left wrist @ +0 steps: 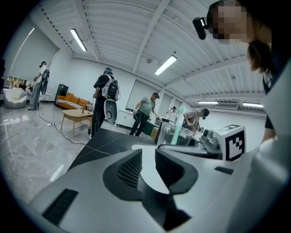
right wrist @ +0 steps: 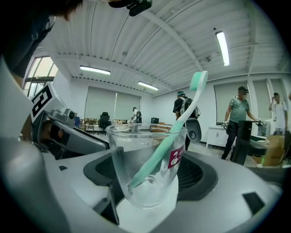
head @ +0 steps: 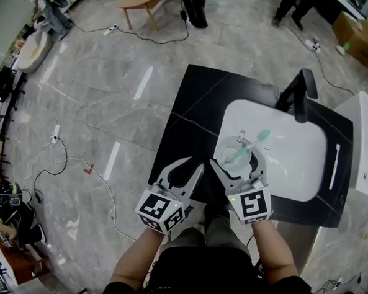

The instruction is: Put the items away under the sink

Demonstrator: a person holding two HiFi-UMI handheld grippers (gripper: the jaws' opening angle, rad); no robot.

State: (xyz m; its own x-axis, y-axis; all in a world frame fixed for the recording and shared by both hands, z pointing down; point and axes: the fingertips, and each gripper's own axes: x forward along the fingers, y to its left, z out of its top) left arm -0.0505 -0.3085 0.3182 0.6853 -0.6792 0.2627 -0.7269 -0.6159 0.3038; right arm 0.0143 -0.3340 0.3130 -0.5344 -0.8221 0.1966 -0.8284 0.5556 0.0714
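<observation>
Head view: pinching a clear cup in the right tongs, over the near rim of the white sink. Mint toothbrush leaning out past the tips. Holding the left tongs spread and empty, just to the left.

Left gripper view: nothing between the ribbed dark pads; cup ahead and to the right.

Right gripper view: gripping the smooth, round cup wall from both sides, brush slanting up to the right. Likely a right-hand carry down under the sink; loose brush could tip out.

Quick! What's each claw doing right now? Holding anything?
Left gripper: open, nothing between its jaws.
Right gripper: closed on the clear cup, with a green toothbrush standing in it.
</observation>
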